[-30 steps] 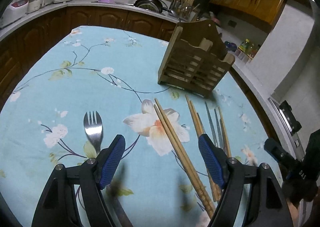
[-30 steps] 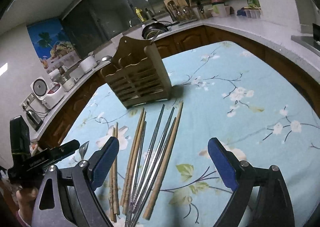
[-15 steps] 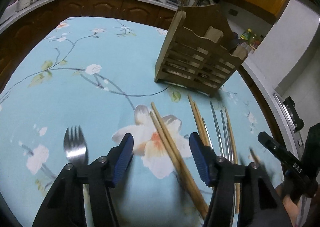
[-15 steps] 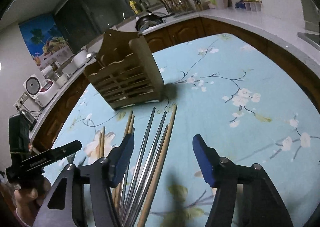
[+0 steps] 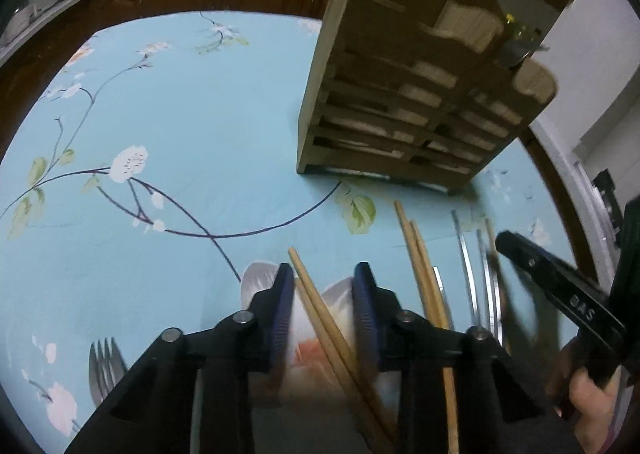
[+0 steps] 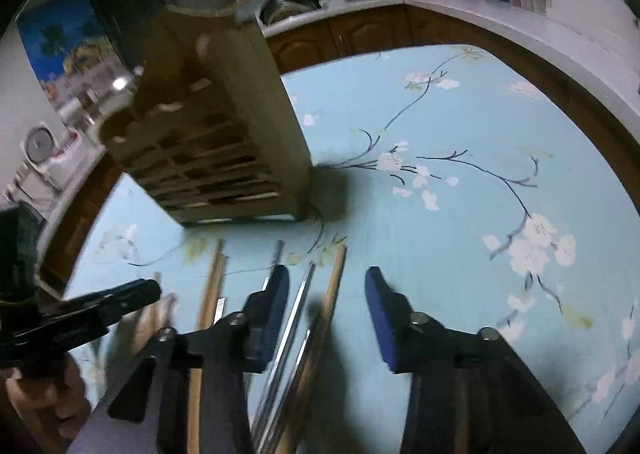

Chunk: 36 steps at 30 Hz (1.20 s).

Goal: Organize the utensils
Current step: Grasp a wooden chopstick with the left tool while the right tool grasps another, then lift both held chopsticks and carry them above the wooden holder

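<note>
A wooden slatted utensil holder (image 5: 420, 93) stands on the blue floral tablecloth (image 5: 180, 141); it also shows in the right wrist view (image 6: 216, 141). My left gripper (image 5: 323, 286) is open, low over the cloth, its jaws on either side of a pair of wooden chopsticks (image 5: 320, 314). More wooden chopsticks (image 5: 424, 274) and metal chopsticks (image 5: 468, 274) lie to its right. My right gripper (image 6: 326, 290) is open, its jaws on either side of a metal chopstick (image 6: 296, 314) and a wooden chopstick (image 6: 330, 302). A metal fork (image 5: 102, 366) lies at lower left.
Dark wooden cabinets and a countertop (image 6: 500, 17) with pots, jars and appliances curve around the table. The holder stands just beyond the chopstick tips. The right gripper's body (image 5: 560, 294) shows at the left wrist view's right edge.
Both grippers have moved forward and down toward the chopsticks and the holder. Both pairs of jaws have narrowed around chopsticks. The fork has slid toward the left wrist view's lower edge.
</note>
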Available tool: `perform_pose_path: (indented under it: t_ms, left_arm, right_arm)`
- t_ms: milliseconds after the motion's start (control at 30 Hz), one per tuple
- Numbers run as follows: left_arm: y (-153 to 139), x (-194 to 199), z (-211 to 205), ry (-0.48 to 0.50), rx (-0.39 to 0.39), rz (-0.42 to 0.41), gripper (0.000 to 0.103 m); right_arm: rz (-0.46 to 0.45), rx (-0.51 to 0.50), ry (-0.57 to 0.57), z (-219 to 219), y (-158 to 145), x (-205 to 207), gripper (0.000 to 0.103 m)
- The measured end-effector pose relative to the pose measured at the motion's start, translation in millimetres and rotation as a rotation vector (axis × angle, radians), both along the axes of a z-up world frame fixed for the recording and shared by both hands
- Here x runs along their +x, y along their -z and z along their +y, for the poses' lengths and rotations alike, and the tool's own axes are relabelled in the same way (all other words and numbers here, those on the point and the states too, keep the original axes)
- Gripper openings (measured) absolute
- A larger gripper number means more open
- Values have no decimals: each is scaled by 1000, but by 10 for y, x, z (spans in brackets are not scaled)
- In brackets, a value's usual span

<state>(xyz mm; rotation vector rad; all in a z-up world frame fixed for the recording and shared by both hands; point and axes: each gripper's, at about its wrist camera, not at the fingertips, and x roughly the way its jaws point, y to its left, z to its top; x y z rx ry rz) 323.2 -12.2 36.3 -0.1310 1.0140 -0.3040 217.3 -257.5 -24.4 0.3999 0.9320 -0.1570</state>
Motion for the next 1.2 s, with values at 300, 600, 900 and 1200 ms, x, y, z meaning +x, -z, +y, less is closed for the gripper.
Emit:
perform_pose_path:
  t_ms: [300, 600, 900, 1200]
  left_arm:
    - [40, 54, -138, 39, 42, -18, 7]
    - [-208, -196, 55, 41, -46, -85, 0]
    - [-284, -351, 202, 53, -62, -51, 1]
    - [33, -310, -73, 88, 14, 56, 9]
  right_arm:
    - [9, -53, 5, -6, 43, 57, 6]
    - [-140, 50, 15, -18, -397, -293, 4]
    - [-169, 58, -14, 109, -571, -353, 4]
    - [-166, 91, -13, 137, -479, -417, 4]
